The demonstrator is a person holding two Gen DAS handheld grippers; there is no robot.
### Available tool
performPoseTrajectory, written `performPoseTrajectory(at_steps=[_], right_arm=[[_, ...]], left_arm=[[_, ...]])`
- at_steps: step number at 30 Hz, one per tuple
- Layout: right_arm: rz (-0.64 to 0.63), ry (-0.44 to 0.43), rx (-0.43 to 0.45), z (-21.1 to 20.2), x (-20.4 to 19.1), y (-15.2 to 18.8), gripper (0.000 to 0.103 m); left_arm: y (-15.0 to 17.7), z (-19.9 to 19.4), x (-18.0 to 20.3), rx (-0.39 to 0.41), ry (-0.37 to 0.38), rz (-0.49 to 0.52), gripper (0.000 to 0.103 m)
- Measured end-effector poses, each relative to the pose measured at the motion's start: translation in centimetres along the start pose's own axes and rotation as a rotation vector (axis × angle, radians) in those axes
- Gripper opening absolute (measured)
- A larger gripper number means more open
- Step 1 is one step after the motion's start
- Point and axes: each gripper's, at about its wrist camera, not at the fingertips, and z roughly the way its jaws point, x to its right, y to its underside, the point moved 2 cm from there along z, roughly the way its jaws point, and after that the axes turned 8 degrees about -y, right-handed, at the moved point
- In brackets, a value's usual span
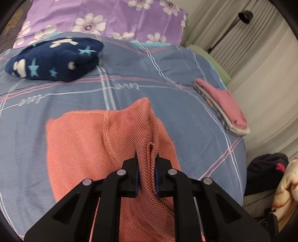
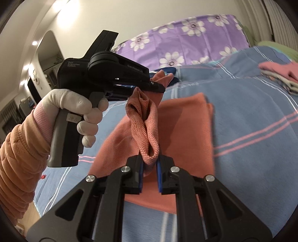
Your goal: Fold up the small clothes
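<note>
A coral-orange knit garment [image 1: 83, 141] hangs over the blue plaid bedspread [image 1: 130, 74], lifted by both grippers. My left gripper [image 1: 146, 163] is shut on a bunched fold of its upper edge. In the right wrist view the garment [image 2: 178, 126] drapes down onto the bed, and my right gripper [image 2: 150, 163] is shut on another bunched fold of the same edge. The left gripper also shows in the right wrist view [image 2: 156, 86], held by a white-gloved hand [image 2: 78, 109], pinching the cloth up and to the left of the right gripper.
A stack of folded clothes with a pink piece on top [image 1: 225, 108] lies at the bed's right edge, also in the right wrist view [image 2: 279, 74]. A navy star-print fleece bundle [image 1: 54, 59] lies far left. A purple floral pillow [image 1: 111, 16] is behind. Dark bag [image 1: 266, 171] beside the bed.
</note>
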Motion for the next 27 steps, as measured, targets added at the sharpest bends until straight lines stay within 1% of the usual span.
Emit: performPoseTrajectory(at_steps=[4,12,17,19,20,22,24,25,27], right_arm=[[0.05,0.002,-0.005,-0.9,1.6,0.7,0.011],[0.116,-0.002,-0.016,-1.5,3.1,1.8,0.01],[0.13,-0.004,-0.018,-1.5,3.4,1.5,0.01],[0.144,-0.009,-0.025,-1.5,3.7,1.6,0.01],[0.156,-0.013,-0.03,-1.4,3.9,1.7,0.01],[0.184,-0.021,-0.041,-1.3,4.4,1.9,0.01],[0.212,-0.037,-0.049,-1.3,4.8,2.0,0.01],[0.22,-0.041,-0.051,-1.3,4.9,2.0,0.01],[0.229,-0.047,-0.055,-1.3,5.0,2.1,0.01]], left_arm=[[0.2,1.9,1.8,-0.032,-0.032,0.04,0.012],[0.6,4.0,4.4,-0.045,-0.107,0.12,0.012],[0.6,4.5,4.7,-0.04,-0.11,0.129,0.014],[0.7,4.2,5.1,-0.03,-0.096,0.141,0.026],[0.7,3.6,5.4,-0.016,-0.075,0.148,0.029],[0.8,2.0,6.0,0.025,-0.06,0.175,0.043],[1.5,-0.6,6.5,0.093,-0.063,0.234,0.048],[2.0,-1.8,6.6,0.122,-0.067,0.26,0.054],[3.8,-4.3,6.2,0.173,-0.081,0.294,0.06]])
